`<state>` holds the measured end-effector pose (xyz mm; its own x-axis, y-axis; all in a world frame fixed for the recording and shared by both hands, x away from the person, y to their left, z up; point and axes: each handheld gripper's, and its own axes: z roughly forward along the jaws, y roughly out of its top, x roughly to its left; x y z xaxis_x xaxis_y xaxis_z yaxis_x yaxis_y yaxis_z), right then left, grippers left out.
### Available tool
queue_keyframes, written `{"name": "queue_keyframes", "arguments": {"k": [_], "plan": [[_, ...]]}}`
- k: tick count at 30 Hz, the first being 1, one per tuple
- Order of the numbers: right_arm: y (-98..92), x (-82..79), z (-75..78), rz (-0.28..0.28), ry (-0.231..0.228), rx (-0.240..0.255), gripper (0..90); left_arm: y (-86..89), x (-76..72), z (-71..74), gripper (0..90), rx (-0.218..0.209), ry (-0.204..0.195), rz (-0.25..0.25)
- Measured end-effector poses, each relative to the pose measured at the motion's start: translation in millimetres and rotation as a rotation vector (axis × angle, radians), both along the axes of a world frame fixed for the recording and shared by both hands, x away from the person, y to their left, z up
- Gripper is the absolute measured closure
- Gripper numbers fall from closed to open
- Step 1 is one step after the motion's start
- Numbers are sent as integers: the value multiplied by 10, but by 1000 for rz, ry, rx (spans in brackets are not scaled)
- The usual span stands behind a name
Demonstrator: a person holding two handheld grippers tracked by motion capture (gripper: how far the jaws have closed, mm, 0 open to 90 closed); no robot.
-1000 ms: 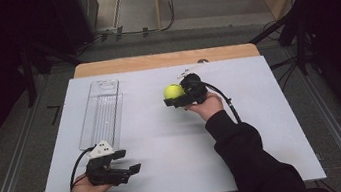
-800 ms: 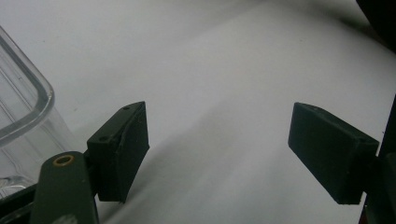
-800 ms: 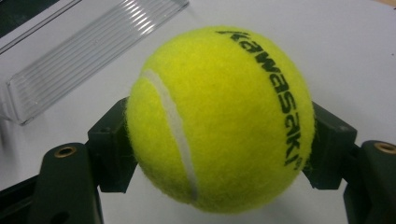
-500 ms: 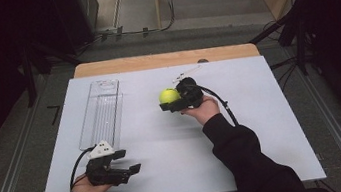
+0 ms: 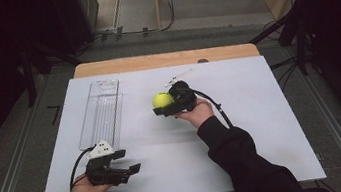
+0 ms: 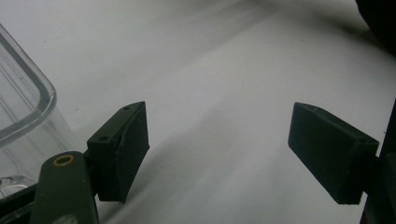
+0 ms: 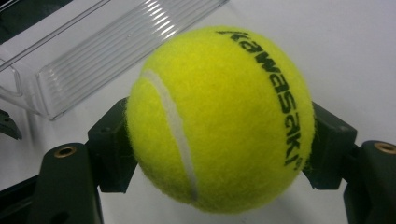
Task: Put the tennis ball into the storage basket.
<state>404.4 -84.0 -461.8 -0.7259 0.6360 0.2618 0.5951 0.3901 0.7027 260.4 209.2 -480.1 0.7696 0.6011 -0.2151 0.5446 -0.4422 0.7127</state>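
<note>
Tennis ball [image 7: 217, 119]: fuzzy yellow felt, matt, with a smooth white seam. Container [image 5: 101, 113], far left: clear, glossy ribbed plastic. Table [image 5: 264, 128]: smooth, matt white surface; far edge strip [image 5: 163, 60] looks like pale wood. Gripper pads [image 6: 121, 151]: matt black.

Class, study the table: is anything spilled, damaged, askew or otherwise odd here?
Nothing stands out. The right gripper holds the tennis ball squarely between its jaws, the clear tray lies flat and unbroken on the table, and the left gripper rests open near the front edge.
</note>
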Motion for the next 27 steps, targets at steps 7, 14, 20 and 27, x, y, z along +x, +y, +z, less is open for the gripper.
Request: {"name": "queue_keyframes", "arguments": {"k": [7,14,20,27], "plan": [[119,-43,11,27,0,3,237,1,-2,1,212,-1,-2,1],[215,-54,15,43,4,3,237,3,-1,3,212,-2,-5,-2],[286,-68,61,62,-2,16,237,4,-2,5,212,-2,-6,-1],[375,-62,116,80,-6,23,237,4,-3,5,212,-2,-6,-2]]}}
